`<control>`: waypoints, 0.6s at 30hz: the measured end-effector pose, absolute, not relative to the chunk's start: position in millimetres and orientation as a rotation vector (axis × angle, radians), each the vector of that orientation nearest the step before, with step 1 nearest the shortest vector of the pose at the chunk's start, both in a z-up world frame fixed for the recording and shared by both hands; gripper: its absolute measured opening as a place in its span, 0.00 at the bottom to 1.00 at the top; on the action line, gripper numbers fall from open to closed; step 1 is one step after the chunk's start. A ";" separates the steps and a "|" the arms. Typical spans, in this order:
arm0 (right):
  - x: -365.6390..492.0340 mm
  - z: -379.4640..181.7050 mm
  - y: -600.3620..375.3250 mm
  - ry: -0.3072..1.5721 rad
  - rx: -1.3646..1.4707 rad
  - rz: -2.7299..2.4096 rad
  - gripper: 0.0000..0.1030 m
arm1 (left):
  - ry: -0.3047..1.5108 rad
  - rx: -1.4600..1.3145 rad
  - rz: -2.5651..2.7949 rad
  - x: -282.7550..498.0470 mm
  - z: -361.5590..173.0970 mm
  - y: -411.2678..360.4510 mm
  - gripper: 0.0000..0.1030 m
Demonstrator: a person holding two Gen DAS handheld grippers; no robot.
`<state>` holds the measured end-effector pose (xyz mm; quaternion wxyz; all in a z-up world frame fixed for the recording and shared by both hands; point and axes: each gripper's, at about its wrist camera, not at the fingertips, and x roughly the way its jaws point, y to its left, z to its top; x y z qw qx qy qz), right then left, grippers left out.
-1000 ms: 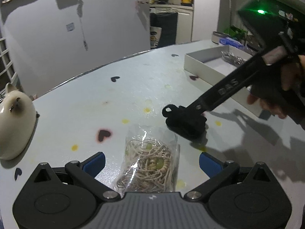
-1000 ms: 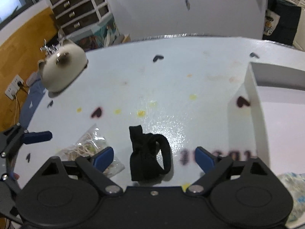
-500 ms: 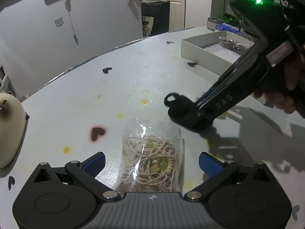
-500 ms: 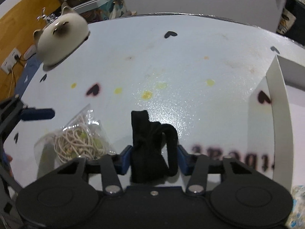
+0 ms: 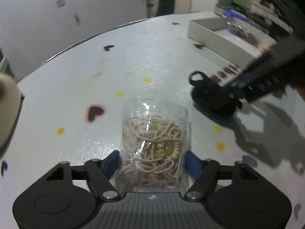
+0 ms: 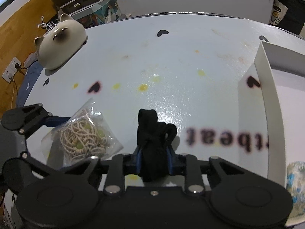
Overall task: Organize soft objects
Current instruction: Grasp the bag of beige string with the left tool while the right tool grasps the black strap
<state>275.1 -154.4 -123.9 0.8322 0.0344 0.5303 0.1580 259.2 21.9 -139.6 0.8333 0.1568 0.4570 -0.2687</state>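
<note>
The round white table (image 6: 171,61), printed with dark hearts and yellow dots, fills both views; beyond its rim are a white wall, a dark drawer unit and a wooden floor. At the table's right edge sits a shallow white box (image 6: 266,87) with a low rim. Far left of the box, near the table's rim, stands a cream cat-shaped ceramic piece (image 6: 61,43).

Left of the box, beside blurred printed lettering, lies the black fabric bundle (image 6: 152,133), dark, crumpled and looped at its top. The right gripper (image 6: 153,162) has just been closing its jaws, and its blue pads now squeeze the bundle's lower part.

Further left of the box lies a clear plastic bag of beige cord with pale green beads (image 5: 154,148), flat and glossy. The left gripper (image 5: 152,162) has just been closing; its blue pads stand at the bag's two sides, touching the plastic.
</note>
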 end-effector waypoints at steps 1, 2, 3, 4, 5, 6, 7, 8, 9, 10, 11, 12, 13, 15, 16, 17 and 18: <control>272.8 -123.0 -154.7 1.122 0.073 0.334 0.26 | 0.970 0.313 -0.562 258.1 -138.8 23.5 0.65; 270.3 -122.0 -155.2 1.119 0.073 0.333 0.26 | 0.971 0.287 -0.552 257.4 -137.8 25.8 0.62; 267.9 -120.9 -155.9 1.116 0.074 0.332 0.26 | 0.971 0.267 -0.543 256.1 -136.8 27.4 0.61; 265.7 -119.7 -156.6 1.112 0.074 0.331 0.25 | 0.967 0.250 -0.530 255.1 -135.7 27.6 0.60; 263.3 -118.7 -157.3 1.110 0.073 0.332 0.25 | 0.964 0.228 -0.516 253.2 -134.7 29.4 0.59; 261.7 -118.3 -158.0 1.109 0.072 0.332 0.25 | 0.963 0.207 -0.505 251.3 -133.5 30.7 0.59; 259.7 -117.6 -158.7 1.107 0.071 0.330 0.25 | 0.962 0.189 -0.495 249.5 -131.5 31.4 0.59; 258.3 -117.1 -158.8 1.106 0.070 0.329 0.24 | 0.958 0.167 -0.482 247.0 -129.5 32.7 0.58; 256.5 -116.1 -159.3 1.103 0.071 0.327 0.24 | 0.953 0.152 -0.473 244.3 -127.4 33.2 0.58; 254.1 -114.3 -160.2 1.098 0.072 0.327 0.24 | 0.946 0.138 -0.463 241.2 -124.7 33.3 0.58; 252.4 -112.7 -160.5 1.093 0.073 0.327 0.24 | 0.939 0.125 -0.453 238.7 -121.5 33.1 0.58; 249.8 -110.4 -161.2 1.086 0.074 0.328 0.24 | 0.932 0.112 -0.445 235.9 -118.2 33.0 0.58; 247.3 -108.7 -162.1 1.080 0.074 0.329 0.24 | 0.927 0.101 -0.436 233.4 -115.1 32.7 0.58; 242.2 -104.7 -163.2 1.068 0.076 0.332 0.24 | 0.919 0.075 -0.409 226.9 -108.2 31.4 0.58; 239.6 -103.4 -163.5 1.064 0.077 0.334 0.24 | 0.915 0.062 -0.397 224.1 -105.3 30.3 0.58; 236.8 -102.5 -164.0 1.060 0.077 0.335 0.24 | 0.910 0.043 -0.383 219.9 -101.9 29.5 0.58; 233.3 -102.1 -164.8 1.058 0.079 0.334 0.24 | 0.908 0.029 -0.373 216.4 -99.1 29.0 0.58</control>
